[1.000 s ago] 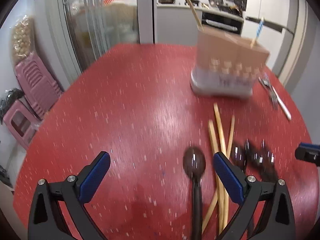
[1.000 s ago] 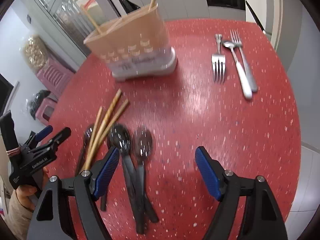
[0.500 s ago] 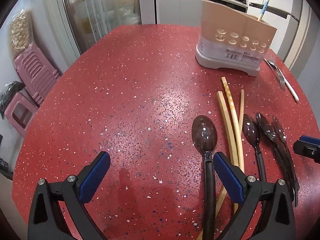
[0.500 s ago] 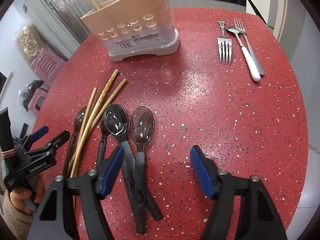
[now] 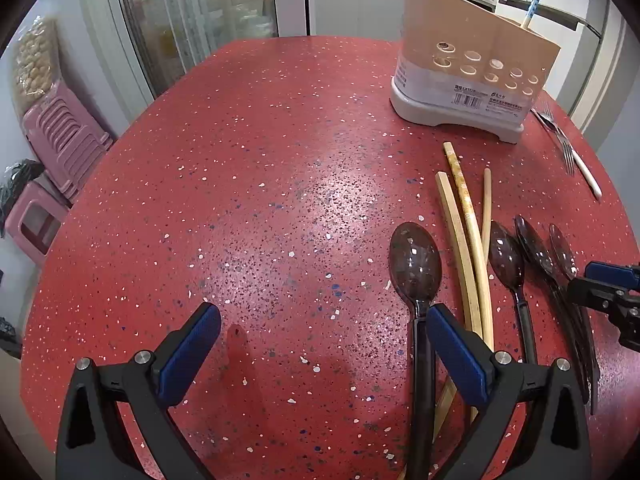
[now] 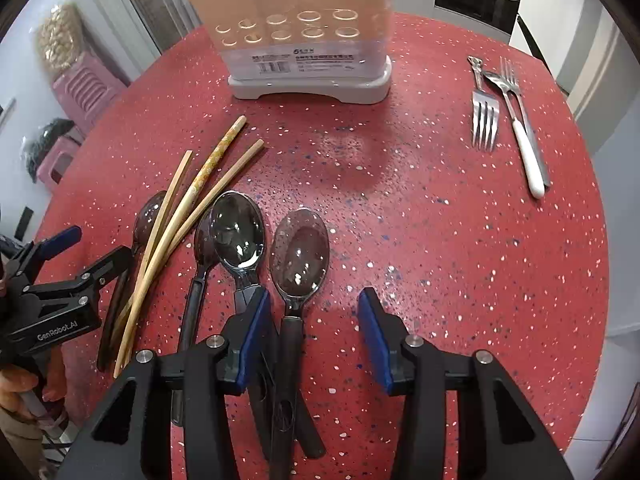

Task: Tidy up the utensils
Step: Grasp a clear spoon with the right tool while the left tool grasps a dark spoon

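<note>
A tan utensil holder (image 5: 472, 68) with a grey base stands at the far side of the red table; it also shows in the right wrist view (image 6: 304, 36). Several dark plastic spoons (image 6: 300, 252) and three wooden chopsticks (image 6: 200, 184) lie near me. My right gripper (image 6: 314, 336) is open low over the spoon handles, one handle between its fingers. My left gripper (image 5: 320, 352) is open over the table, its right finger beside the leftmost spoon (image 5: 416, 268). The chopsticks (image 5: 466, 232) lie right of that spoon.
Two metal forks (image 6: 485, 116) and a white-handled spoon (image 6: 520, 136) lie at the far right of the table. The table edge (image 6: 592, 320) curves close on the right. Pink stools (image 5: 60, 144) stand on the floor to the left.
Both grippers moved forward and lower toward the utensils. The right gripper now straddles a spoon handle and its jaws have narrowed somewhat. Nothing was picked up.
</note>
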`<state>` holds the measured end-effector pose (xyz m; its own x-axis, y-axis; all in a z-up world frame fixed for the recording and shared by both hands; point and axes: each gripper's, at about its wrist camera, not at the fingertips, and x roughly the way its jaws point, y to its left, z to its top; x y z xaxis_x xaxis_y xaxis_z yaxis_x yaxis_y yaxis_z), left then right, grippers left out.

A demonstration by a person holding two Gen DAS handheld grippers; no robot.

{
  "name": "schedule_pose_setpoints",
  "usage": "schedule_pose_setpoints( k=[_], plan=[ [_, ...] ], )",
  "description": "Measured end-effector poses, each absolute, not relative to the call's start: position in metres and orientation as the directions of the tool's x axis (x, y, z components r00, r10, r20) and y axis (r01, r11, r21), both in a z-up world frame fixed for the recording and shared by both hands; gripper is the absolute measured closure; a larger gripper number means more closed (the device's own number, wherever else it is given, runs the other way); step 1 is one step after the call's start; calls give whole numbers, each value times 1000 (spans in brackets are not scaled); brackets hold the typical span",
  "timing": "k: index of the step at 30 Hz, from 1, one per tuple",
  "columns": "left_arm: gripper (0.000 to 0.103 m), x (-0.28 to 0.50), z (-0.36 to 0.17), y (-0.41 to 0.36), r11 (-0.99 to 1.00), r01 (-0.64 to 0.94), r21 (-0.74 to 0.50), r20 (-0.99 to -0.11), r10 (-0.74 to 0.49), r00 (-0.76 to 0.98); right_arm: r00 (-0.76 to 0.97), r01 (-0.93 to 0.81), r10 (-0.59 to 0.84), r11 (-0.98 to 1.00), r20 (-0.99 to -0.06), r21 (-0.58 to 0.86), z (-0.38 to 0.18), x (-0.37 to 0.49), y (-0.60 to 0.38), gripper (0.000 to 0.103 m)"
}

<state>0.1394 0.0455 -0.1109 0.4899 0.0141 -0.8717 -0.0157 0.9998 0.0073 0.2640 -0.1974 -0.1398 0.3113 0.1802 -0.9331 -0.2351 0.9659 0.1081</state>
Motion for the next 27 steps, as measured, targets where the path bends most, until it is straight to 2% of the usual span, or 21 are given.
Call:
schedule_pose_setpoints(
  k=[2,4,7,13,19,27],
  plan=[
    [0,140,-110,46,1000,-14,5,-872,11,490,304,-245,180,964,-935,106,-138,265,-193,62],
    [0,140,-109,47,1000,-11,3,-873,8,487,298,-246,178,964,-938,105,-138,266,-193,63],
    [0,141,-110,48,1000,-4,13,-876,14,482,291,-227,161,969,-943,96,-140,267,-200,75],
    [0,141,-106,47,999,20,-39,-882,-44,469,279,-268,119,962,-953,42,-141,268,-196,75],
    [0,147,-111,37,999,45,-1,-900,-20,434,257,-288,96,957,-962,19,-139,271,-189,75],
    [0,151,-109,38,997,72,-16,-920,-43,390,244,-303,83,953,-966,5,-138,271,-180,75]
  ],
)
